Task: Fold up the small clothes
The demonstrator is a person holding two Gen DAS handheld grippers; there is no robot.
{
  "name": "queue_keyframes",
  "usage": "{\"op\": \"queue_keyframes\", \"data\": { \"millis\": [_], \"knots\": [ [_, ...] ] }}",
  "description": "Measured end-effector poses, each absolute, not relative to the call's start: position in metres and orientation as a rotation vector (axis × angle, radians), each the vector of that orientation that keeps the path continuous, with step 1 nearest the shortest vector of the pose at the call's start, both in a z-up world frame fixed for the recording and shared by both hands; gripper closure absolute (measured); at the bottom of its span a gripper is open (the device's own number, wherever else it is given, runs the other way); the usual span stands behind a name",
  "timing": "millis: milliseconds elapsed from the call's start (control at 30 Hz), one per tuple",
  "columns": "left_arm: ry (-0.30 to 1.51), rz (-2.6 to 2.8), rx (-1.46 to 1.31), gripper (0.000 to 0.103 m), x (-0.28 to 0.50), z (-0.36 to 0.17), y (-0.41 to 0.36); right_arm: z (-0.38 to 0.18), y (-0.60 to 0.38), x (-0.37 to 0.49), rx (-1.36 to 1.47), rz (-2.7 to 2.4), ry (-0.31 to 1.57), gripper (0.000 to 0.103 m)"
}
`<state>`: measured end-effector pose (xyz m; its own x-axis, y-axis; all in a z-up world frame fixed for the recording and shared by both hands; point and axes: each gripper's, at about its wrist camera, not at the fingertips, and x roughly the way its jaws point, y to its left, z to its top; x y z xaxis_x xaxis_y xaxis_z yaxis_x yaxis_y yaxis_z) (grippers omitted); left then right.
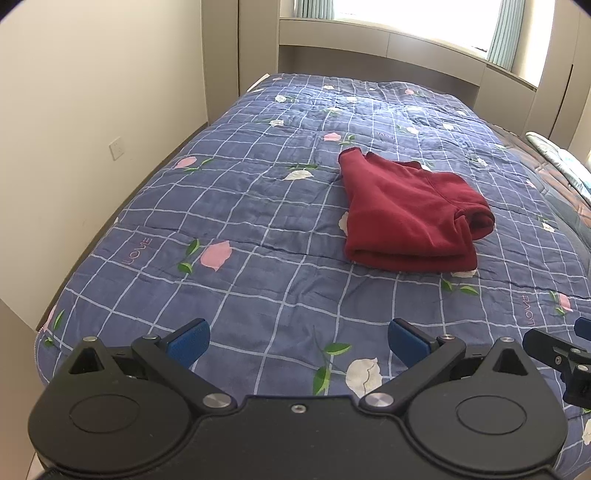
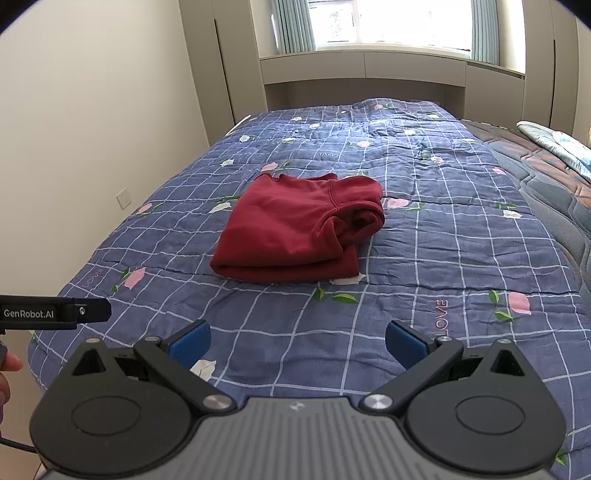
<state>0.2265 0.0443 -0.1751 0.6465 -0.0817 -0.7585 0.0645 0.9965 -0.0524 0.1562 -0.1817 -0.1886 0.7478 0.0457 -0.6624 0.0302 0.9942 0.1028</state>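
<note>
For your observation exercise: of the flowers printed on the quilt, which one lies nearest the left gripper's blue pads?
The white flower with green leaves, just inside the left gripper's right pad; the pink ones lie farther up the quilt.

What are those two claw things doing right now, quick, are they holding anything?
Left hand-held gripper: open, holding nothing, above the quilt.
Right hand-held gripper: open, holding nothing; the red garment lies folded ahead, untouched.

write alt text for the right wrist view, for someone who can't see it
A folded dark red garment lies on a bed's blue checked floral quilt. The right tool is open and empty over the quilt's near end, well short of the garment; a bright window lies beyond.
</note>
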Motion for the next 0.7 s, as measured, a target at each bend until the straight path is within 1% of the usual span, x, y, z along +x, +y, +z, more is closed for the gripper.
{"op": "queue_keyframes", "data": {
  "millis": [700],
  "knots": [
    [0.865,-0.082,-0.019,0.001,0.2226,-0.1757,0.0408,-0.1877,-0.1856,0.1523,0.112,0.011,0.727,0.000]
  ]
}}
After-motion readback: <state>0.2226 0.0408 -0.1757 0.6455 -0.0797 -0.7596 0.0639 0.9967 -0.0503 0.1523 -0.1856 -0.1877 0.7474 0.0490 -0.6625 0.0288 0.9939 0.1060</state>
